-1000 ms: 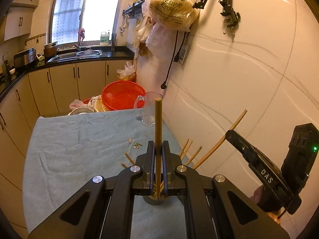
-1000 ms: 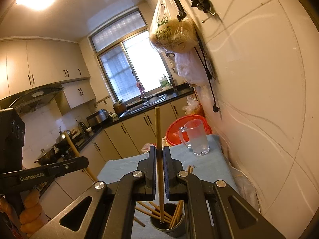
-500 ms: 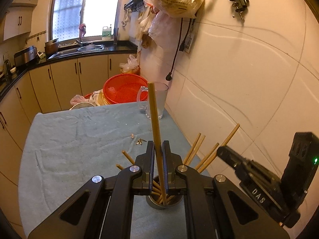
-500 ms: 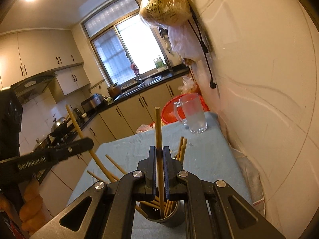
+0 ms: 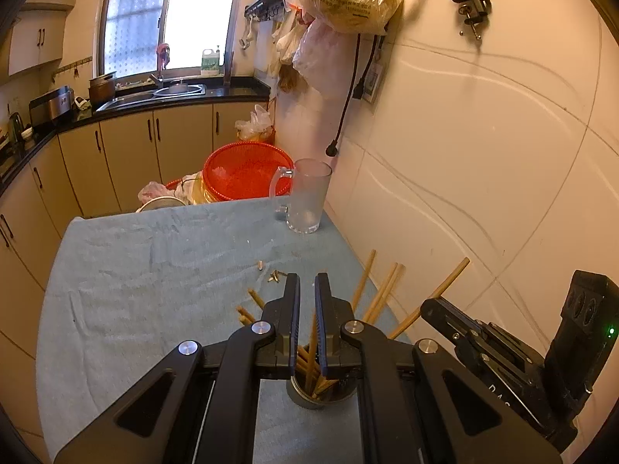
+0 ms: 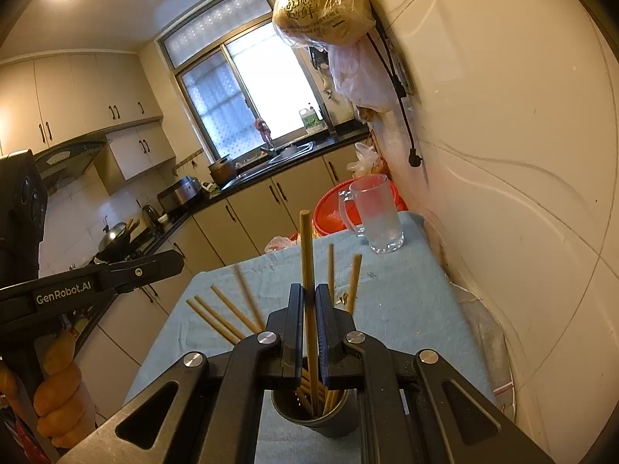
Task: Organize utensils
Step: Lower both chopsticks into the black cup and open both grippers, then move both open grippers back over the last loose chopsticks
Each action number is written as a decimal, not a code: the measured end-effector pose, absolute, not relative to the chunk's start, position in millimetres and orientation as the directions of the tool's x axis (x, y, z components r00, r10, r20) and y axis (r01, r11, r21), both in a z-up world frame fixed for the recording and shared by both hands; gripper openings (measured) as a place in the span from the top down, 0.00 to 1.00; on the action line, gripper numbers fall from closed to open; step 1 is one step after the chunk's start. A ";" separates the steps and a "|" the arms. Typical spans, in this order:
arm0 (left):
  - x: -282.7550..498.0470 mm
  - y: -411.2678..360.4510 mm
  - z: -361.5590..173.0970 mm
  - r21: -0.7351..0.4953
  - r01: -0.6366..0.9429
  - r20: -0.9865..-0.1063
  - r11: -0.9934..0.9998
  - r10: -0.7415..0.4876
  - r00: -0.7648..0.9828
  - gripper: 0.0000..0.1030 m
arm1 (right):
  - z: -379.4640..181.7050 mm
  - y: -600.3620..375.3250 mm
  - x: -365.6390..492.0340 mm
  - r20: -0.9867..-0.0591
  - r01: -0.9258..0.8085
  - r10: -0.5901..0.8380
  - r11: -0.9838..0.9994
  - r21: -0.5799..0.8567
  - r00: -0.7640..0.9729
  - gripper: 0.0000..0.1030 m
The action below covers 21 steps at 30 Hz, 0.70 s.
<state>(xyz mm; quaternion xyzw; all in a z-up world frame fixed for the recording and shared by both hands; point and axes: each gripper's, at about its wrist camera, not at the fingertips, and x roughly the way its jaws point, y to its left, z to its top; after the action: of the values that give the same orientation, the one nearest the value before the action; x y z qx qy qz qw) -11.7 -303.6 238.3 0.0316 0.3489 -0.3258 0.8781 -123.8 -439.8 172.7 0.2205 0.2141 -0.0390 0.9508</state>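
Note:
A dark metal cup (image 5: 309,396) (image 6: 315,419) stands on the blue-grey cloth just under both grippers and holds several wooden chopsticks (image 5: 381,294) that fan outward. My left gripper (image 5: 306,276) hangs over the cup with its jaws nearly together. No stick pokes out past them, and only the sticks in the cup show through the slit. From the right wrist view, its tip (image 6: 176,261) also looks bare. My right gripper (image 6: 307,286) is shut on one upright chopstick (image 6: 305,247), whose lower end reaches into the cup. The left wrist view catches that gripper (image 5: 425,305) at the right.
A glass mug (image 5: 309,201) (image 6: 377,216) stands at the table's far right corner, with a red basket (image 5: 247,170) behind it. Small bits (image 5: 274,276) lie on the cloth (image 5: 135,290). The white wall (image 5: 483,154) runs close along the right. A gloved hand (image 6: 58,386) holds the left gripper.
The chopstick in my left gripper slid down out of the jaws into the cup. Both grippers sank closer to the cup. The right one keeps its stick.

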 end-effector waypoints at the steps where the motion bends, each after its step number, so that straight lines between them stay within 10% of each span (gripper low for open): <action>1: -11.4 -303.1 237.6 -0.175 0.593 -0.635 0.786 -0.550 0.542 0.93 | 171.7 -439.3 -123.7 -0.431 0.169 0.022 0.901 0.400 0.902 0.93; 10: -17.6 -284.4 241.5 -0.193 0.574 -0.630 0.796 -0.549 0.550 0.93 | 173.6 -443.9 -131.4 -0.456 0.189 0.022 0.891 0.413 0.890 0.83; 12: -20.3 -277.1 243.4 -0.193 0.567 -0.624 0.801 -0.546 0.558 0.90 | 179.0 -444.1 -138.4 -0.440 0.189 0.015 0.889 0.416 0.898 0.68; 16: -29.3 -253.9 243.8 -0.189 0.539 -0.607 0.821 -0.529 0.593 0.44 | 191.0 -436.0 -154.8 -0.408 0.187 -0.012 0.901 0.391 0.913 0.42; 21: -32.3 -206.3 226.9 -0.200 0.474 -0.632 0.857 -0.483 0.606 0.42 | 189.5 -405.5 -162.9 -0.405 0.140 0.016 0.925 0.354 0.914 0.19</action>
<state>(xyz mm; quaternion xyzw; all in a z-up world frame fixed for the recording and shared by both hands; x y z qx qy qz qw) -32.3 -206.3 226.9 -0.0062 0.3544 -0.2669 0.8962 -162.9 -405.5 189.5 0.1911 0.2043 -0.0325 0.9595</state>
